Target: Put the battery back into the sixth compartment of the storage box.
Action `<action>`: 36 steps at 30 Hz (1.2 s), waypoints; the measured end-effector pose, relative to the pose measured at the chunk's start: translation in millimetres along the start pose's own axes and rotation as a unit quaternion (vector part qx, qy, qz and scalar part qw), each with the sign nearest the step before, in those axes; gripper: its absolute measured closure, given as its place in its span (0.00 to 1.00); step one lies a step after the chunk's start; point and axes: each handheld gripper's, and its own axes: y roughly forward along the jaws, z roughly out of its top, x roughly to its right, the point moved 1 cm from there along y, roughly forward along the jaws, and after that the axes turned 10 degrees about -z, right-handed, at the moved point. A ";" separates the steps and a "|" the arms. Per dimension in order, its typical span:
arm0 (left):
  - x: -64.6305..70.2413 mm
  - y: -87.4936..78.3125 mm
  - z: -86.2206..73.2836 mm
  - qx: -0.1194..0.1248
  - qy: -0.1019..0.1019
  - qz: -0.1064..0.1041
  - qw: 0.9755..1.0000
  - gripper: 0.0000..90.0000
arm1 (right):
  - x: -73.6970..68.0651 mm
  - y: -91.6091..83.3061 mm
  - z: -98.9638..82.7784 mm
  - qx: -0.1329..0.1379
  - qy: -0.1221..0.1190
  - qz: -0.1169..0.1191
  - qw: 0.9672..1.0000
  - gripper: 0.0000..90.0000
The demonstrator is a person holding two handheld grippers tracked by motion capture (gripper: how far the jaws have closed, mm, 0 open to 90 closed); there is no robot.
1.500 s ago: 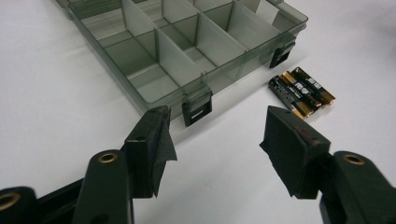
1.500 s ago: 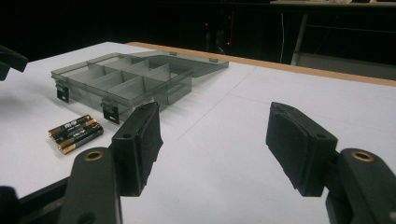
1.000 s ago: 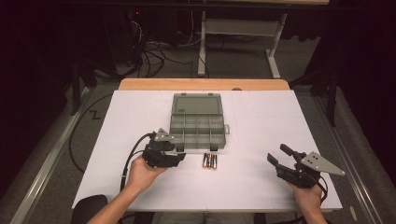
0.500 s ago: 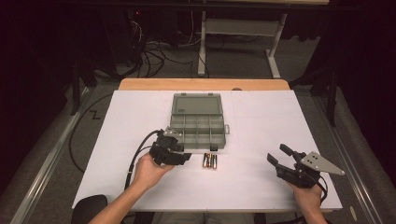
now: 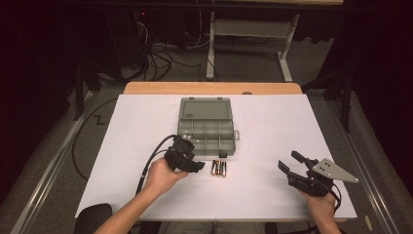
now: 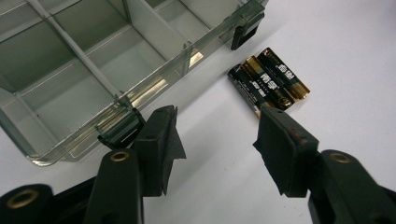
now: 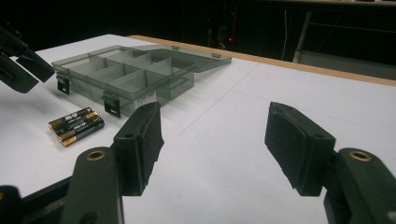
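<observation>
Left gripper view listed my left gripper wide open, empty, just short of batteries beside the organizer box; risk: a jaw might nudge them apart.

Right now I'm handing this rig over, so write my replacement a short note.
Left gripper: open, jaws beside the batteries, gripping nothing.
Right gripper: open, empty, at the table's right, away from everything.
Box: lid open, the compartments that show are empty; batteries lie on the table just before its front wall.
Done: nothing in the box.
Left: probably batteries into a compartment.
</observation>
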 end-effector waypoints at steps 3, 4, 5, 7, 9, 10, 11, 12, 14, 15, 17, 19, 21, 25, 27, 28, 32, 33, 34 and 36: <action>1.1 2.4 2.8 -0.002 0.000 0.001 1.000 0.54 | -0.3 0.0 0.0 0.000 -0.001 0.000 1.000 0.43; 1.6 3.2 3.8 -0.002 -0.002 0.000 1.000 0.54 | -0.3 -0.1 0.0 0.000 -0.001 0.000 1.000 0.43; 2.2 4.2 4.7 -0.003 -0.001 0.001 1.000 0.54 | -0.3 -0.1 0.0 0.001 -0.001 0.001 1.000 0.43; 3.8 6.5 6.2 -0.010 0.003 0.007 1.000 0.56 | -0.1 0.0 0.0 0.000 0.000 0.001 1.000 0.43; 4.7 8.4 7.6 -0.018 0.003 0.008 1.000 0.57 | -0.2 0.0 -0.1 0.000 -0.001 0.000 1.000 0.43; 5.0 9.3 8.4 -0.019 0.002 0.007 1.000 0.57 | -0.5 0.0 -0.1 0.000 -0.002 0.000 1.000 0.43; 5.1 9.8 9.3 -0.021 0.002 0.007 1.000 0.57 | -0.5 0.0 -0.1 0.000 -0.002 0.000 1.000 0.43; 5.2 10.4 10.6 -0.021 -0.001 0.005 1.000 0.57 | -0.6 0.0 -0.1 0.000 -0.002 0.000 1.000 0.43; 5.9 11.4 12.7 -0.021 0.000 0.003 1.000 0.57 | -0.9 0.2 -0.1 -0.001 -0.002 0.000 1.000 0.43; 6.3 12.0 13.3 -0.020 0.001 0.003 1.000 0.57 | -1.1 0.5 -0.1 -0.002 -0.003 0.001 1.000 0.43; 7.5 13.6 15.0 -0.022 0.005 0.002 1.000 0.57 | -1.5 0.7 -0.1 -0.003 -0.005 0.001 1.000 0.43; 9.1 15.4 16.2 -0.022 0.016 0.008 1.000 0.56 | -1.9 0.7 -0.1 -0.003 -0.007 0.002 1.000 0.44; 11.0 18.7 17.4 -0.026 0.018 0.003 0.999 0.56 | -1.9 0.9 0.1 -0.003 -0.007 0.002 1.000 0.44; 12.4 23.4 20.5 -0.034 0.013 0.000 0.999 0.57 | -2.4 1.6 0.3 -0.004 -0.010 0.003 1.000 0.44; 12.4 25.5 22.3 -0.036 0.010 -0.002 0.999 0.58 | -2.4 1.7 0.4 -0.004 -0.010 0.004 1.000 0.44; 12.5 26.5 23.2 -0.039 0.008 -0.004 0.999 0.58 | -2.5 1.7 0.4 -0.004 -0.010 0.003 1.000 0.44; 13.4 32.2 26.2 -0.046 0.005 -0.005 0.999 0.60 | -2.2 1.7 0.3 -0.004 -0.011 0.004 1.000 0.44; 13.6 33.1 26.7 -0.048 0.003 -0.005 0.999 0.60 | -2.2 1.7 0.3 -0.004 -0.011 0.004 1.000 0.44; 13.6 34.3 27.3 -0.049 0.000 -0.008 0.999 0.60 | -2.2 1.7 0.3 -0.004 -0.011 0.004 1.000 0.44; 13.7 36.6 28.3 -0.052 -0.004 -0.009 0.999 0.61 | -2.3 1.6 0.3 -0.004 -0.012 0.003 1.000 0.44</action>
